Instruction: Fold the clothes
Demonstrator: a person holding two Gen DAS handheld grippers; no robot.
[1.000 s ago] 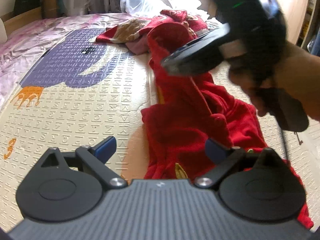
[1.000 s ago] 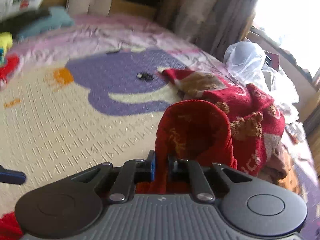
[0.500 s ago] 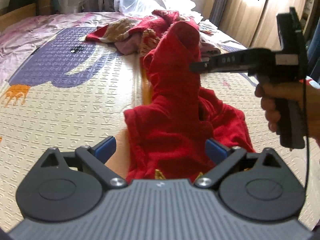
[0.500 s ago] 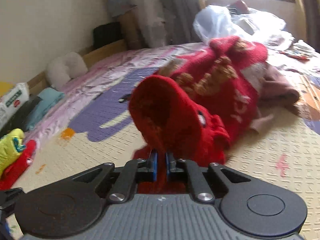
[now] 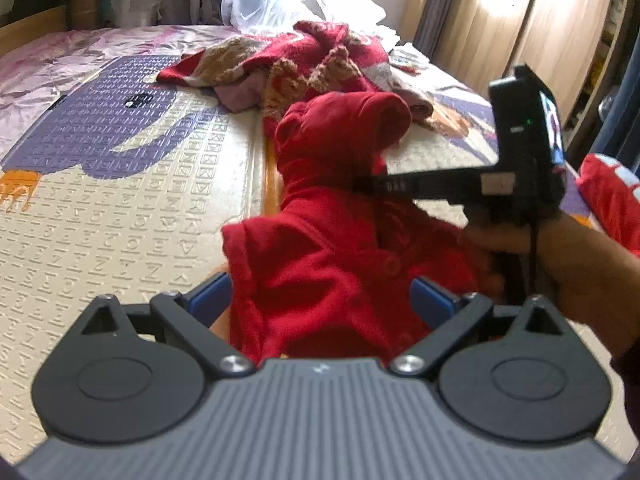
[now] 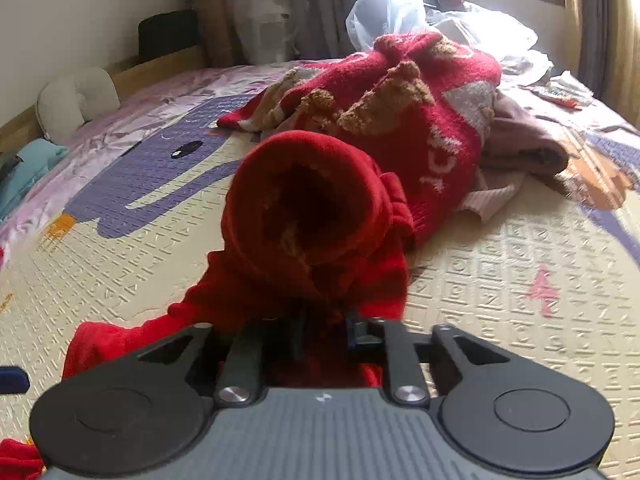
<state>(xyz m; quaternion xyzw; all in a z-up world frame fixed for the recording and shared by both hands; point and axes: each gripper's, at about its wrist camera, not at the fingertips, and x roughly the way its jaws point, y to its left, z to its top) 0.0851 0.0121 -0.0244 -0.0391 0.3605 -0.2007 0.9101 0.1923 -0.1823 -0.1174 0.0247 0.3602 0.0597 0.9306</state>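
A plain red garment (image 5: 328, 240) lies bunched on the patterned mat, part of it raised into a hump. My right gripper (image 6: 324, 330) is shut on a fold of this red garment (image 6: 304, 208) and holds it above the mat; it also shows in the left wrist view (image 5: 372, 184). My left gripper (image 5: 320, 300) is open, its blue-padded fingers (image 5: 208, 298) on either side of the garment's near edge, not clamping it.
A red knitted sweater with brown trim (image 6: 420, 96) lies heaped with a mauve cloth (image 6: 524, 140) further back on the mat (image 5: 100, 216). A white plastic bag (image 5: 260, 0) sits behind. A white pillow (image 6: 76, 100) and teal cloth lie at the far left edge.
My right gripper has swung to the right and lower, carrying the gripped fold of red cloth with it. My left gripper has moved closer over the garment's near edge, still open.
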